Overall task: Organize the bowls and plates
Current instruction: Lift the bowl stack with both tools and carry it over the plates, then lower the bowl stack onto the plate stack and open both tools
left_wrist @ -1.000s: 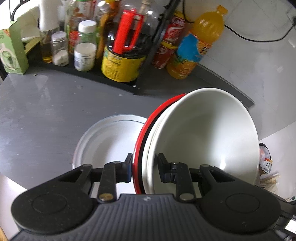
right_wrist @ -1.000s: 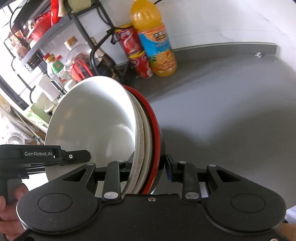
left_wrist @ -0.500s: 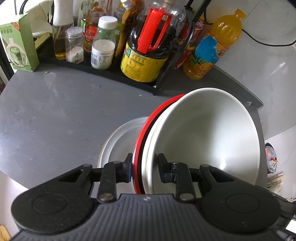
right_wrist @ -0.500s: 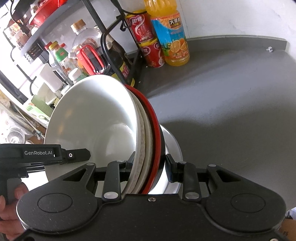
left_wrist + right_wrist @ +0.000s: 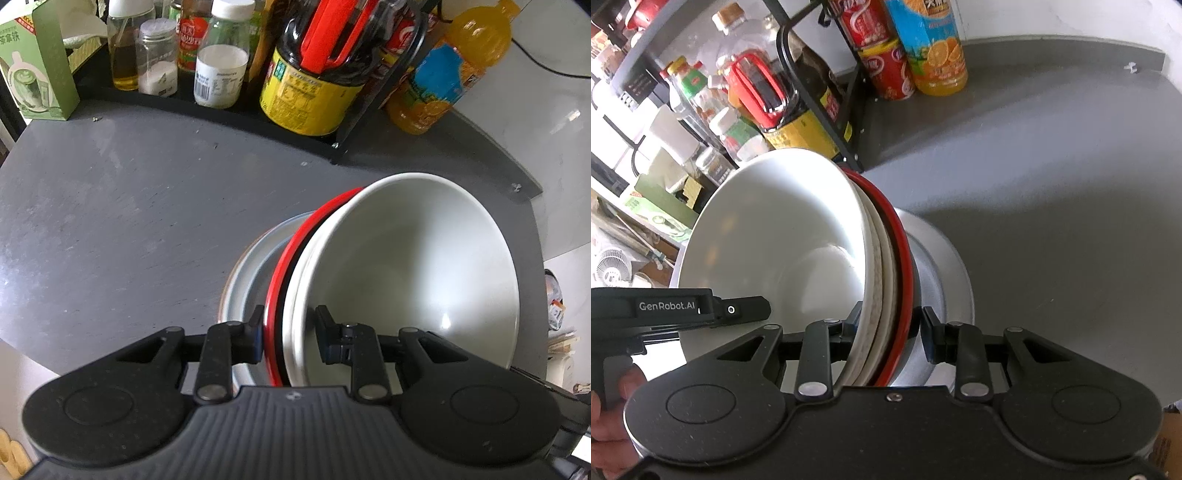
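1. The left gripper (image 5: 288, 338) pinches the near rim of a nested stack of bowls: one finger against the outside of the red-rimmed bowl (image 5: 280, 280), the other inside the white bowl (image 5: 406, 273).
2. The right gripper (image 5: 888, 330) straddles the opposite rim of the same stack. Its left finger is on the white bowl (image 5: 775, 236); its right finger stands just apart from the red-rimmed bowl (image 5: 899, 251), so I cannot tell whether it clamps.
3. Between the white and red bowls, a further pale bowl (image 5: 877, 295) shows by its rim only.
4. The stack is tilted on edge, directly over a grey plate (image 5: 243, 273) lying flat on the dark grey counter (image 5: 122, 221); contact with the plate is hidden.
5. A person's hand (image 5: 609, 413) grips the left tool's handle.
6. Behind: a black rack (image 5: 354, 122) with sauce bottles, a soy bottle (image 5: 314, 85), two red cans (image 5: 882, 55) and an orange drink bottle (image 5: 443, 74).
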Demonstrator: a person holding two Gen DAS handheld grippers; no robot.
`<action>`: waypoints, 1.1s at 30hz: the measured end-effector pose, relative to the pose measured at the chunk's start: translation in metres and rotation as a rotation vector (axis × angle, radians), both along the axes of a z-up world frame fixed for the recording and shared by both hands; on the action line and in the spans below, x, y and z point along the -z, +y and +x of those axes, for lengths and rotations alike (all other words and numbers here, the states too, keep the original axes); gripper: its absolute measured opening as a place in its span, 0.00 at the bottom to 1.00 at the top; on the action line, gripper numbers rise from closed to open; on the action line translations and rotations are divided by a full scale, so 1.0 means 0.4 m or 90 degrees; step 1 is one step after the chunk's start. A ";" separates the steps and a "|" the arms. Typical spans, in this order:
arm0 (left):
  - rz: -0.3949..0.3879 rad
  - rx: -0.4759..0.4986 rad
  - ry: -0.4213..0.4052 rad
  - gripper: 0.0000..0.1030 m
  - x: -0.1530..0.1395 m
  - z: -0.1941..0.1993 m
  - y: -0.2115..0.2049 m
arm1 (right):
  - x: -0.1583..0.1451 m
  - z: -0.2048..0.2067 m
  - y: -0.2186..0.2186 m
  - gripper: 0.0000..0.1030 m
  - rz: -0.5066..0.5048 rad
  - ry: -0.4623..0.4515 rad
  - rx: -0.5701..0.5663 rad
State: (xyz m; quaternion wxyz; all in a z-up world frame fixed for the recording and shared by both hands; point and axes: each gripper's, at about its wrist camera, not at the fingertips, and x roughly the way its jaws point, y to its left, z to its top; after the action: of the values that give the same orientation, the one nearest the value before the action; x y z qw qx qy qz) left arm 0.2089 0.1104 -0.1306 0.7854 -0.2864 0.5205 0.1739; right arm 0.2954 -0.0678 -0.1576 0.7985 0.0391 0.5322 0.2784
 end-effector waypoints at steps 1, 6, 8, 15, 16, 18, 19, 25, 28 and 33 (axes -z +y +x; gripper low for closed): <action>0.000 0.002 0.003 0.25 0.003 0.000 0.001 | 0.003 0.001 0.003 0.29 -0.002 0.003 0.000; -0.009 0.007 0.010 0.25 0.016 0.006 0.010 | 0.010 0.003 0.008 0.29 -0.008 0.010 0.004; -0.010 0.010 0.010 0.25 0.020 0.008 0.011 | 0.013 0.007 0.006 0.29 -0.009 0.013 0.006; 0.004 0.038 0.013 0.25 0.019 0.027 0.000 | 0.022 0.015 0.011 0.31 -0.013 0.022 0.018; 0.006 0.043 0.016 0.26 0.018 0.029 -0.001 | 0.021 0.015 0.016 0.32 -0.017 0.020 0.016; 0.010 0.054 0.018 0.26 0.019 0.032 -0.003 | 0.021 0.012 0.018 0.34 -0.018 0.019 0.016; 0.009 0.057 0.017 0.27 0.021 0.031 -0.003 | 0.022 0.012 0.018 0.35 -0.015 0.022 0.020; -0.001 0.092 0.019 0.37 0.033 0.036 0.002 | 0.017 0.003 0.007 0.40 0.003 0.011 0.047; 0.011 0.124 0.017 0.46 0.037 0.037 0.003 | 0.010 0.000 0.005 0.52 -0.002 -0.004 0.062; 0.037 0.176 0.014 0.58 0.037 0.038 0.004 | -0.001 -0.018 -0.020 0.59 0.006 -0.009 0.098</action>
State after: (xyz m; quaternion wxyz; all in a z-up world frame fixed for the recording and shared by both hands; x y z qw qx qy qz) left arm 0.2243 0.1119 -0.1453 0.8040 -0.1874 0.5583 0.0821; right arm 0.2880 -0.0758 -0.1572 0.8213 0.0819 0.5205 0.2187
